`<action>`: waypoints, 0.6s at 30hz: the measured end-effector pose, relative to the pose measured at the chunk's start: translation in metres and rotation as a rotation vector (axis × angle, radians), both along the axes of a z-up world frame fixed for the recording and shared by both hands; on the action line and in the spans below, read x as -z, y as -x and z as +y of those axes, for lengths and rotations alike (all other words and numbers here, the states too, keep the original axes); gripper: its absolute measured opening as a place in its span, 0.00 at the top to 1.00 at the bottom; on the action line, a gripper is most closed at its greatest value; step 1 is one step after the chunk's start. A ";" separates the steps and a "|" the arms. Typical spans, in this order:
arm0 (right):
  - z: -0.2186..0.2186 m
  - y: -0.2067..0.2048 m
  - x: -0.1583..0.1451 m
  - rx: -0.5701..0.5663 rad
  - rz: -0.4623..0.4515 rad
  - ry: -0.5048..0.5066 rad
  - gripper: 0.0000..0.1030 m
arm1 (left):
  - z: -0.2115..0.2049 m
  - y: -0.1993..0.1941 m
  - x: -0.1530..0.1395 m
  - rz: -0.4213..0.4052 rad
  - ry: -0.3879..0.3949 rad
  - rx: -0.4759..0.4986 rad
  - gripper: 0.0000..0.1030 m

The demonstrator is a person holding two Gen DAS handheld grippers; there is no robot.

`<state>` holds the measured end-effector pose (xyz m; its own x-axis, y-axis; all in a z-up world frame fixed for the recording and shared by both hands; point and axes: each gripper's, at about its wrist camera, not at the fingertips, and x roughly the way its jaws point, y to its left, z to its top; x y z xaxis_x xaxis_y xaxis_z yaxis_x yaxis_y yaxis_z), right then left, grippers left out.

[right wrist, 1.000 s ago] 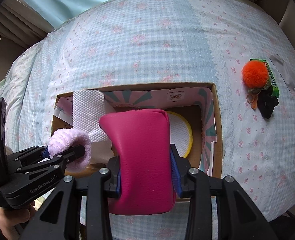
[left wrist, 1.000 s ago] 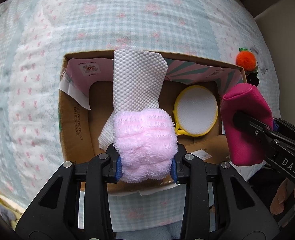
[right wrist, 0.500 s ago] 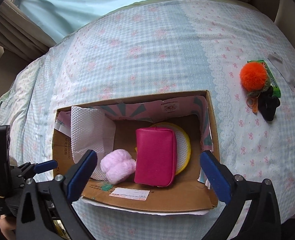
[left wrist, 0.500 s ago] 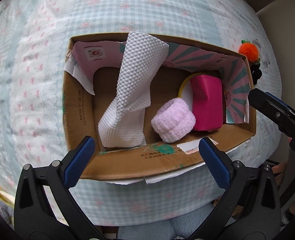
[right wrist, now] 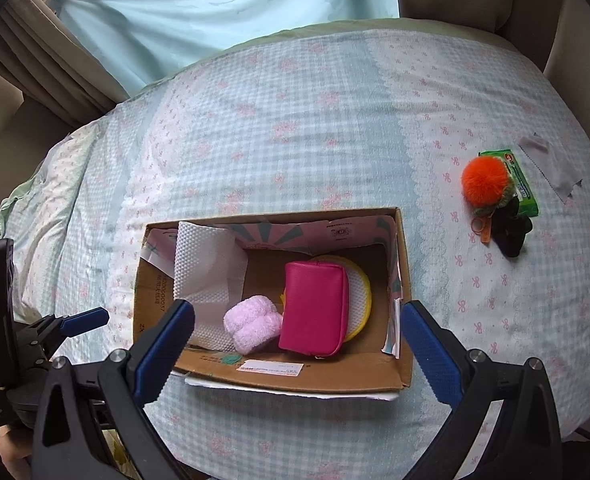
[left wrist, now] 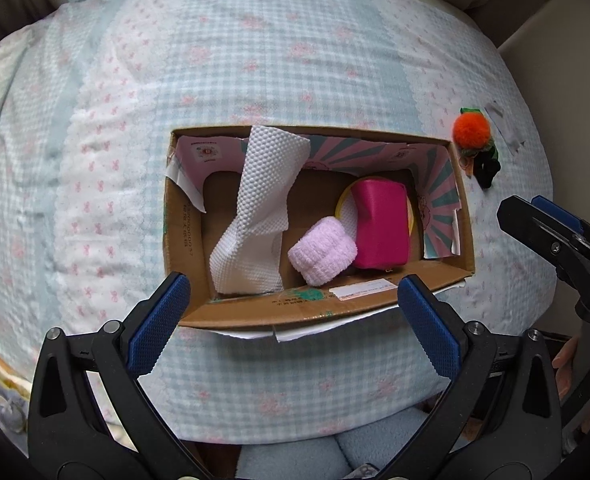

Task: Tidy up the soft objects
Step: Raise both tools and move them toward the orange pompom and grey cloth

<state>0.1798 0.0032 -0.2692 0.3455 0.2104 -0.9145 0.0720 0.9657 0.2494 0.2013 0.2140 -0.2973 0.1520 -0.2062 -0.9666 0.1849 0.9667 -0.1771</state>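
Bed [right wrist: 315, 120] under everything, checked cover, soft and uneven, so nothing on it sits on a firm base.

Cardboard box [right wrist: 295, 376] just ahead of and below both claws, open top, near wall closest to the fingertips.

In the box, largest first:
- white textured towel [left wrist: 255, 216], ahead-left of the left claw, leaning up the far wall and poking above the rim
- pink pouch [right wrist: 315, 308], ahead of the right claw, lying partly on a round yellow-rimmed pad [right wrist: 361, 292]
- fluffy pink roll [left wrist: 322, 250], between towel and pouch, touching the pouch

Outside the box, well off to the right of the right claw: orange pompom [right wrist: 485, 182] on a green packet [right wrist: 525, 188], with a small black item [right wrist: 513, 230] beside them. Looks like the remaining soft stuff.

Left claw [left wrist: 295, 320]: wide open, empty, above the near wall.
Right claw [right wrist: 295, 344]: wide open, empty, same position on its side.

Risks from here:
- towel stands tall; a claw passing over could snag it and drag it out
- pouch is perched on the pad, so a bump to the box could slide it
- box on a soft bed: pushing on the near wall likely tips or shifts it
- pompom cluster is tangled together; grabbing one piece may lift the lot
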 end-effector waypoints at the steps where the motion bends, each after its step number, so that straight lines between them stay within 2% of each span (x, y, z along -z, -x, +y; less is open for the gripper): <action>1: -0.001 0.003 -0.010 -0.001 -0.013 0.007 0.01 | 0.000 0.003 -0.010 -0.013 -0.002 0.000 0.00; 5: -0.007 0.018 -0.050 -0.006 -0.063 0.049 0.01 | -0.004 0.013 -0.052 -0.091 -0.016 0.002 0.00; 10: -0.020 0.039 -0.097 0.002 -0.148 0.150 0.01 | -0.013 0.023 -0.096 -0.206 -0.018 0.005 0.00; 14: -0.037 0.054 -0.122 0.041 -0.186 0.210 0.01 | -0.028 0.023 -0.114 -0.265 -0.025 0.015 0.00; 18: -0.054 0.067 -0.139 0.091 -0.203 0.261 0.01 | -0.043 0.020 -0.127 -0.302 0.015 0.036 0.00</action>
